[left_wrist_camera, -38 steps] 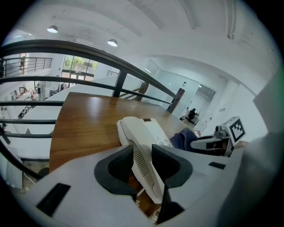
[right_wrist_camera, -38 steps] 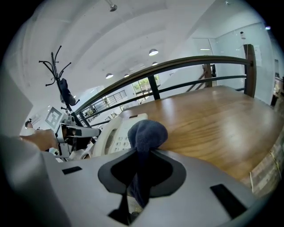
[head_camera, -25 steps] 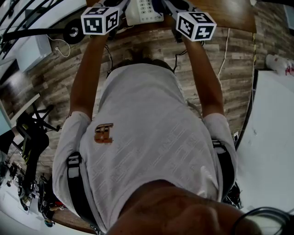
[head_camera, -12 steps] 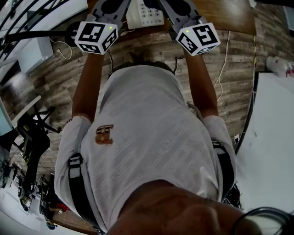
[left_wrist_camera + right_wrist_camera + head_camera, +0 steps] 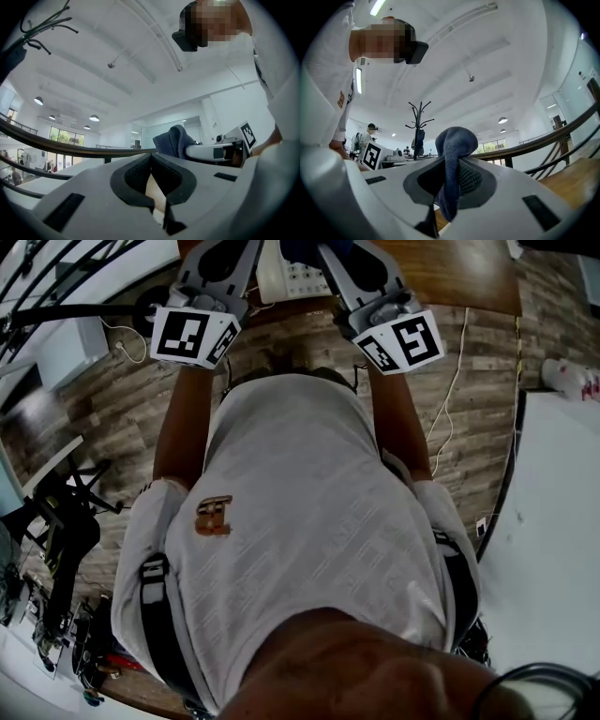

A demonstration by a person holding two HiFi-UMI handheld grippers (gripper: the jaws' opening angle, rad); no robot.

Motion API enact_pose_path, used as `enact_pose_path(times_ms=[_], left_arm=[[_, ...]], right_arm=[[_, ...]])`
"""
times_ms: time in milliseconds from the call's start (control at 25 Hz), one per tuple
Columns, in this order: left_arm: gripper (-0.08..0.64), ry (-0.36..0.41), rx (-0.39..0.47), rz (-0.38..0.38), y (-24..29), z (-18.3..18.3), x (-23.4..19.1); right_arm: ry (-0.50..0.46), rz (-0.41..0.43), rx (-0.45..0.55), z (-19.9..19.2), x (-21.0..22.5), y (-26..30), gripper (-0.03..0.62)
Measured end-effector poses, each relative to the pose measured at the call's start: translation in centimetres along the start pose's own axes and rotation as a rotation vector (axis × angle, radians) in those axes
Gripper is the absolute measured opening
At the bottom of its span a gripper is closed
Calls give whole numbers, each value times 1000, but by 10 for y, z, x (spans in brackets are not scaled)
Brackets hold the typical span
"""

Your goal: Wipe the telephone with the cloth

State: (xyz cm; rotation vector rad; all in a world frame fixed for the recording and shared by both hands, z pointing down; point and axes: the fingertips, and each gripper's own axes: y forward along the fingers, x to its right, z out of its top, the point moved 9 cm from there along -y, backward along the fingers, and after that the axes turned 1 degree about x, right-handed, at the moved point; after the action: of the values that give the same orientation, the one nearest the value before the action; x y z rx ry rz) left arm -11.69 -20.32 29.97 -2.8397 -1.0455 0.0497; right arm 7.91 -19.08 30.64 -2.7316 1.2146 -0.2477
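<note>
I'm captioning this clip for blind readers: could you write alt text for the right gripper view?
The fingers are clamped on a blue cloth, which bunches above them and hangs below. Behind are a white ceiling, a coat stand and a curved railing.

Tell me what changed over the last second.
In the head view both hand-held grippers drew back from the telephone toward the person. The left hand-held gripper has just closed its jaws, nothing between them. The right hand-held gripper holds the cloth. The telephone stayed on the table.
</note>
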Motion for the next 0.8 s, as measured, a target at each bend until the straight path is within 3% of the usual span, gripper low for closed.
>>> enact_pose_path(times_ms=[160, 800], left_arm=[[18, 42, 22, -14, 0, 4, 6], [18, 30, 29, 8, 1, 6, 10]], right_arm=[[-26, 20, 5, 2, -3, 1, 72], [-48, 10, -10, 4, 0, -3, 71]])
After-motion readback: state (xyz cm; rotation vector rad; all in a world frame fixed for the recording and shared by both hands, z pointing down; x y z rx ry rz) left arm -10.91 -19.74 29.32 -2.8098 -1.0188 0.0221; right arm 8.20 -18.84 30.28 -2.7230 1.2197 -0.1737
